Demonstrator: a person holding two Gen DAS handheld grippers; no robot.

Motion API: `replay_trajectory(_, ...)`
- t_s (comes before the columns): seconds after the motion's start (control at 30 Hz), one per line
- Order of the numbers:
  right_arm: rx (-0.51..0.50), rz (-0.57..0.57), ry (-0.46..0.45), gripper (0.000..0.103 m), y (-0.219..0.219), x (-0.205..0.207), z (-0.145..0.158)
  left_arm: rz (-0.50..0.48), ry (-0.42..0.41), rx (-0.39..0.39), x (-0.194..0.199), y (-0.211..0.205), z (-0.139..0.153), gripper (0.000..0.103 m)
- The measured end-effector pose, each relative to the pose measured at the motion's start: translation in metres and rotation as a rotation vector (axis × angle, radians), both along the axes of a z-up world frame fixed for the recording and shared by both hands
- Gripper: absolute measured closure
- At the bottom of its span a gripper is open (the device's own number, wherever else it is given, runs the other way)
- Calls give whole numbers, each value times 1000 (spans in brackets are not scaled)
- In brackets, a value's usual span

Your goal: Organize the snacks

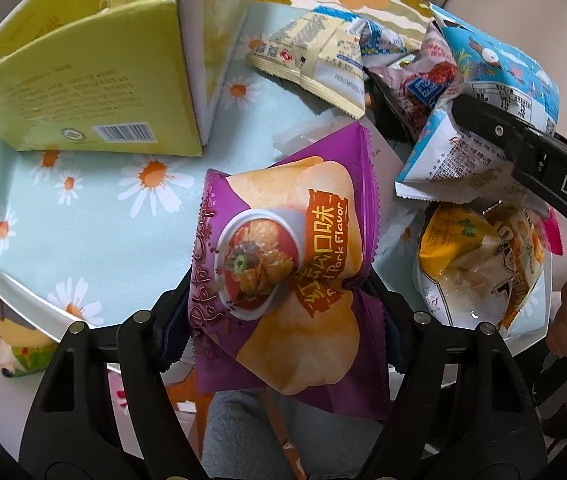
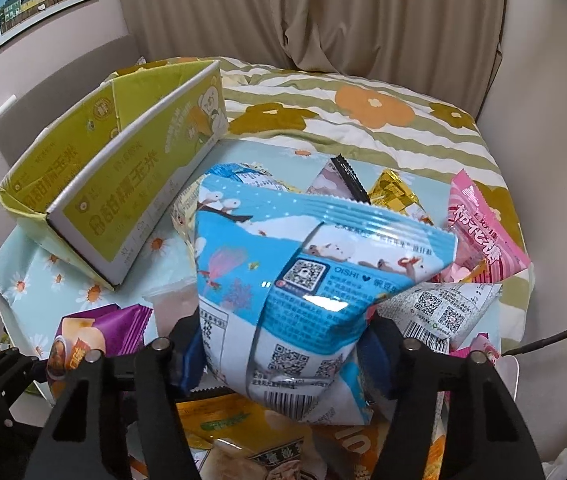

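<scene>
Both hands are loaded at once. The left gripper [image 1: 283,312] has its fingers closed onto a purple chip bag [image 1: 283,264], pinching it across the lower middle so the puffed pack stands up between them, lifted over the daisy-print cloth [image 1: 83,200]. The right gripper [image 2: 283,344] is clamped the same way on a blue snack bag [image 2: 303,272], held above the heap of loose packets [image 2: 435,272] crowding the right side of the surface.

The step in hand looks like the carry — each bag picked out of the pile and due for the yellow carton [image 2: 123,184], which sits open-topped at the back left with one long wall facing us. Next, I'd judge, each bag has to be swung left and over that wall, then released low enough that it drops inside and doesn't slide off the rim. The two grippers are close together, so one probably has to go first.

The inside of the carton is mostly out of sight; whether it holds anything I cannot tell. The held bags block the surface just ahead of each camera, and the pile's lower packets — a yellow one [image 1: 479,264] and a pink one [image 2: 479,236] among them — are partly buried.
</scene>
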State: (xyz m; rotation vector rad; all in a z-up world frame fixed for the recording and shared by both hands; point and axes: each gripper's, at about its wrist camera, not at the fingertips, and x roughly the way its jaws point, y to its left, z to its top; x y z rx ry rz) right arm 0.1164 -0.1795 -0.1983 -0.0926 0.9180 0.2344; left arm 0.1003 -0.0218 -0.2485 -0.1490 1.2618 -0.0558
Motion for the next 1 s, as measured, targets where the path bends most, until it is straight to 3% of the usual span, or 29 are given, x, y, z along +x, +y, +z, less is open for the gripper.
replay_trajectory(0.33,33,3,-45,45,-4,-8,31,16,-82,12,-22,3,49,31)
replay_trajectory(0.63,46,34,-103,45,-5,-9,81,31,-201,-41,-35,15,126,33)
replay_trajectory(0.83,57,54,-127,45,8,7,113,37,-269,-110,-19,37,173,34)
replay_trajectory(0.9,77,56,-137,45,17,15,123,29,-286,-132,-2,45,182,42)
replay_trajectory(1.0,89,55,-153,45,33,24,136,-13,-306,-162,14,58,199,43)
